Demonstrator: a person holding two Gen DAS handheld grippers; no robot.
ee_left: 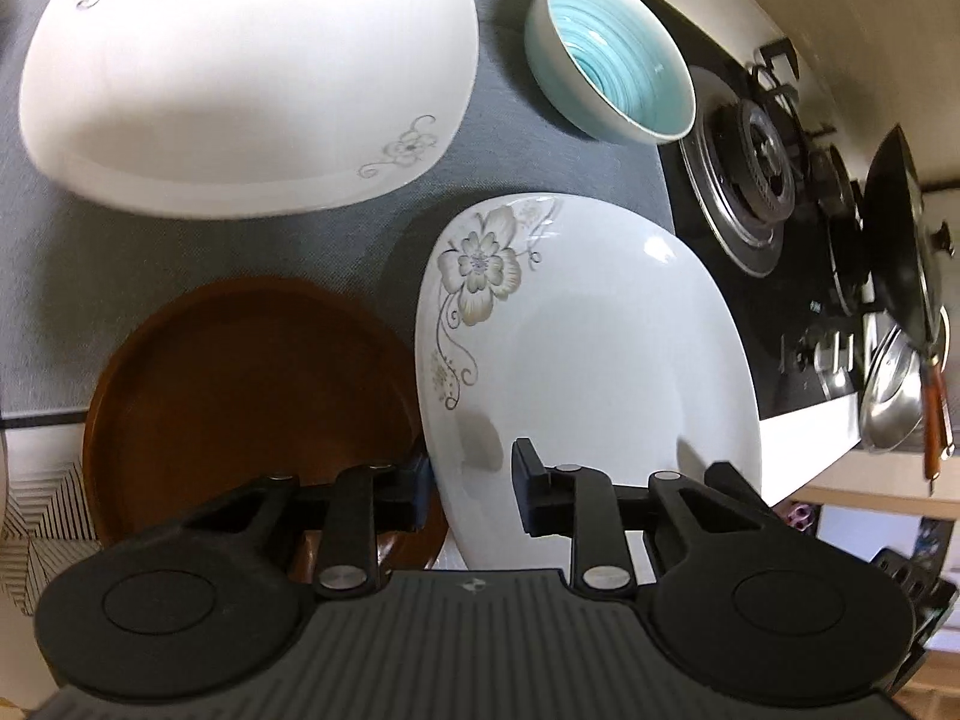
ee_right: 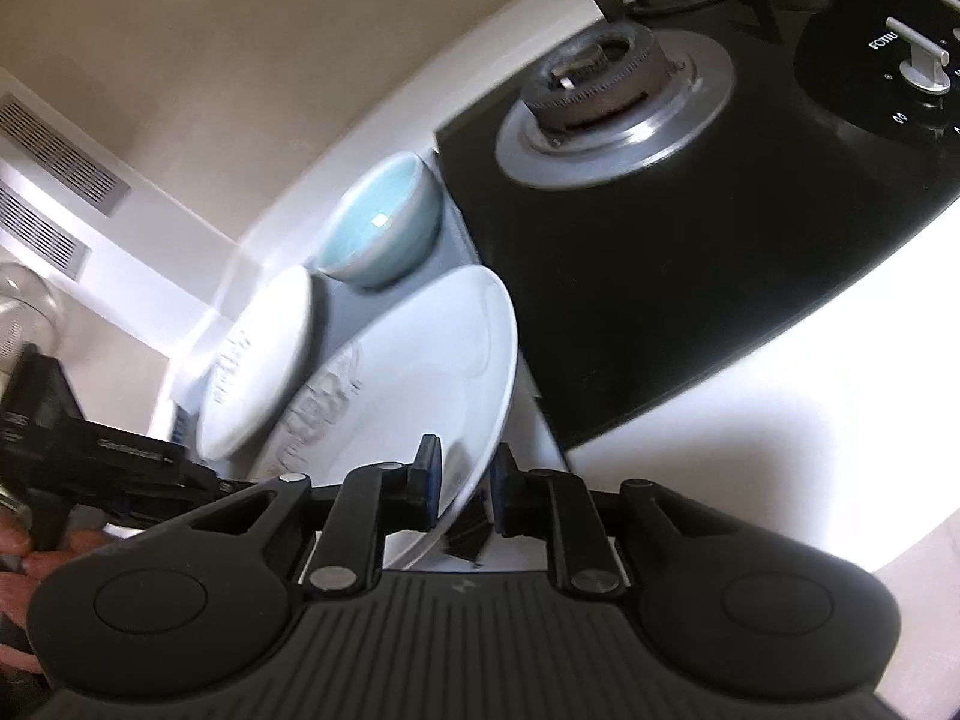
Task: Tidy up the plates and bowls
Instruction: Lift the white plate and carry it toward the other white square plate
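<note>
Near floral plate (ee_left: 588, 360) — rim between left claw (ee_left: 471, 489) fingers, flower end away.

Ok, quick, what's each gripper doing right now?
Left gripper: straddling the flowered plate rim, grip unclear.
Right gripper: closed on the same plate's rim.

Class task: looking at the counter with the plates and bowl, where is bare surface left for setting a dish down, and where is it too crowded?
Free: the grey mat strip between the far flowered plate, the brown plate and the near flowered plate; also the white counter beside the stove. Crowded: around the blue bowl, wedged between plates and stove.
</note>
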